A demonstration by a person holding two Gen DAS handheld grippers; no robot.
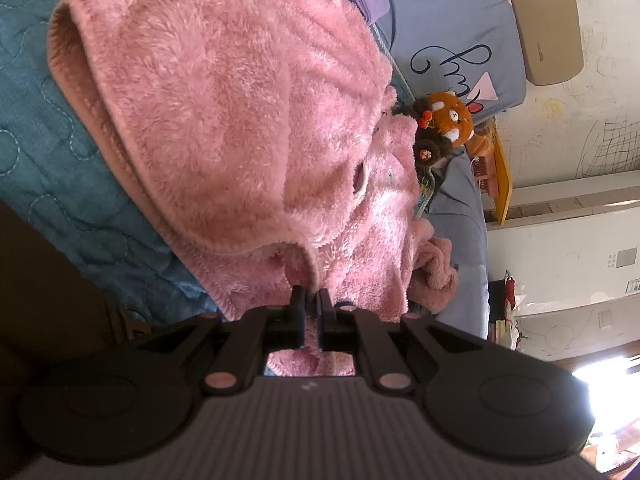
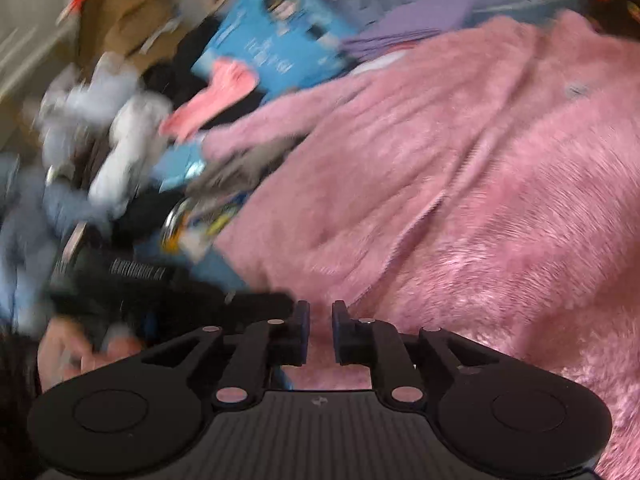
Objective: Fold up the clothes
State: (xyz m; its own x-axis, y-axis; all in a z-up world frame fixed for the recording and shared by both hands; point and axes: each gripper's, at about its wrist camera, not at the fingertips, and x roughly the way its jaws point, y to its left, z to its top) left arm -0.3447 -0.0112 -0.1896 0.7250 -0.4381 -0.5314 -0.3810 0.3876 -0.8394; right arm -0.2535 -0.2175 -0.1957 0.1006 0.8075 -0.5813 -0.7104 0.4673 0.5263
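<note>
The left gripper [image 1: 311, 298] pinches the edge of the pink robe [image 1: 240, 120], which spreads ahead of it over a blue quilt [image 1: 52, 148]. The right gripper [image 2: 321, 312] stands a little apart, holding nothing, above the robe. Blurry clutter [image 2: 120, 140] lies to its left.

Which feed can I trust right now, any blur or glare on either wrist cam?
Left wrist view: sharp; pink fleece garment and left gripper crisp, window glare blown out at lower right. Right wrist view: motion-smeared, worst over the clutter at left; right gripper sharp; both fisheye-bent.
</note>
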